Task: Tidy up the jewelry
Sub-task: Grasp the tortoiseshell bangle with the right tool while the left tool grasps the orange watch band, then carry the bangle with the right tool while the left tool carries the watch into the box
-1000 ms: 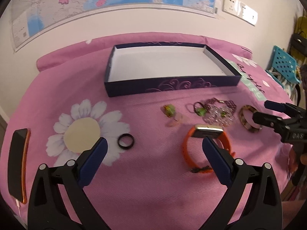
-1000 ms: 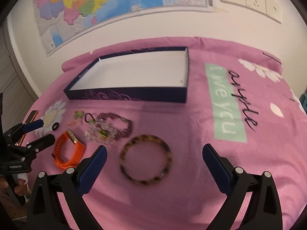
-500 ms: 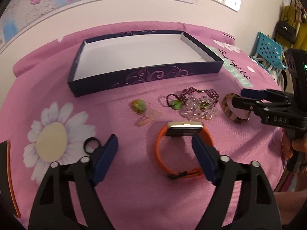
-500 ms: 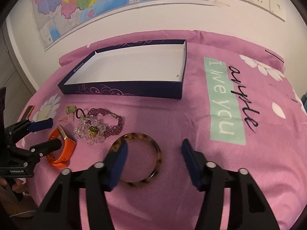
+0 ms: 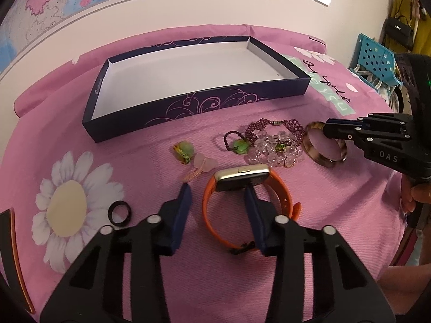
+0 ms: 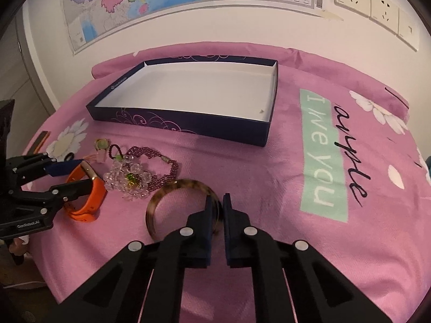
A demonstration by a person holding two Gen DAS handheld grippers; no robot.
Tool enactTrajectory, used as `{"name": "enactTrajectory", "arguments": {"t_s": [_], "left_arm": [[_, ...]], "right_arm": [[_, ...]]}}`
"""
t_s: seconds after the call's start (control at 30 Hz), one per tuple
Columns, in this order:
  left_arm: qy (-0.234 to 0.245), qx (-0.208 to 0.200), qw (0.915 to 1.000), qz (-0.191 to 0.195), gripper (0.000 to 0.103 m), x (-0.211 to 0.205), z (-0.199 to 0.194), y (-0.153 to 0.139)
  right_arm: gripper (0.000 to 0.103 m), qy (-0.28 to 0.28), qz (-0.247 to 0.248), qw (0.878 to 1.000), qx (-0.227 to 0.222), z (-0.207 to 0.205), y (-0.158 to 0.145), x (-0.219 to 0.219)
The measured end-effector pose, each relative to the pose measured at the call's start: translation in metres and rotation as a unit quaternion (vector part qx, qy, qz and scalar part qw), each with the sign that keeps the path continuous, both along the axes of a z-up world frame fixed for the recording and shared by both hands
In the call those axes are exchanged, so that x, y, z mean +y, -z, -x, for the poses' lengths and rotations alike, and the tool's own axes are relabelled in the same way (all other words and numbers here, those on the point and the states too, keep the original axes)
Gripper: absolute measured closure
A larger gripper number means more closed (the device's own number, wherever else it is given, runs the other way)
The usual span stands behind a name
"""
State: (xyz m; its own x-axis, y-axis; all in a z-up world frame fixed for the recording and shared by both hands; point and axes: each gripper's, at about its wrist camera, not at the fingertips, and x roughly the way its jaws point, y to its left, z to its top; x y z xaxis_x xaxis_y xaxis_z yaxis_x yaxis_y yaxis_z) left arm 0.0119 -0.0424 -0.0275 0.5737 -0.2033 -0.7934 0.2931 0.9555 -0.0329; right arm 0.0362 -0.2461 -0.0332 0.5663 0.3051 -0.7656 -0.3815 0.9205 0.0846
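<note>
An empty dark blue box (image 5: pixel 226 102) (image 6: pixel 186 126) stands on the pink bedspread. In front of it lie a bead bracelet pile (image 5: pixel 274 145) (image 6: pixel 140 175), a green pendant (image 5: pixel 184 149), a black ring (image 5: pixel 120 212), an orange watch (image 5: pixel 280 191) (image 6: pixel 89 202) and a tortoiseshell bangle (image 5: pixel 323 158) (image 6: pixel 172 191). My left gripper (image 5: pixel 216 196) is open, its fingers straddling the watch's left side. My right gripper (image 6: pixel 216 202) is shut on the bangle's near rim.
A phone with an orange edge (image 5: pixel 13 255) lies at the left of the bed. A blue crate (image 5: pixel 377 62) stands beyond the bed's right side. A map and wall sockets (image 6: pixel 377 2) hang behind.
Both grippers moved forward and narrowed. The right one closed on the bangle's rim. The left one came down around the orange watch.
</note>
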Motion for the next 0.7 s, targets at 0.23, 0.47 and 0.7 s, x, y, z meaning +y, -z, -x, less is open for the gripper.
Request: {"name": "enactTrajectory", "arguments": {"t_s": [0.23,0.47,0.7], "left_arm": [[-0.005,0.007,0.9999,0.012,0.093,0.005,0.002,-0.002],[-0.005,-0.007,0.9993,0.037,0.094,0.012,0.005,-0.019],[-0.006,-0.031,0.9978,0.058,0.094,0.023,-0.002,-0.044]], "right_arm": [[0.097,-0.004,-0.038,0.999,0.004,0.002,-0.004,-0.003],[0.097,-0.009,-0.076,0.997,-0.005,0.003,-0.019,-0.01],[0.097,-0.015,-0.097,0.995,-0.022,-0.006,-0.037,-0.01]]}}
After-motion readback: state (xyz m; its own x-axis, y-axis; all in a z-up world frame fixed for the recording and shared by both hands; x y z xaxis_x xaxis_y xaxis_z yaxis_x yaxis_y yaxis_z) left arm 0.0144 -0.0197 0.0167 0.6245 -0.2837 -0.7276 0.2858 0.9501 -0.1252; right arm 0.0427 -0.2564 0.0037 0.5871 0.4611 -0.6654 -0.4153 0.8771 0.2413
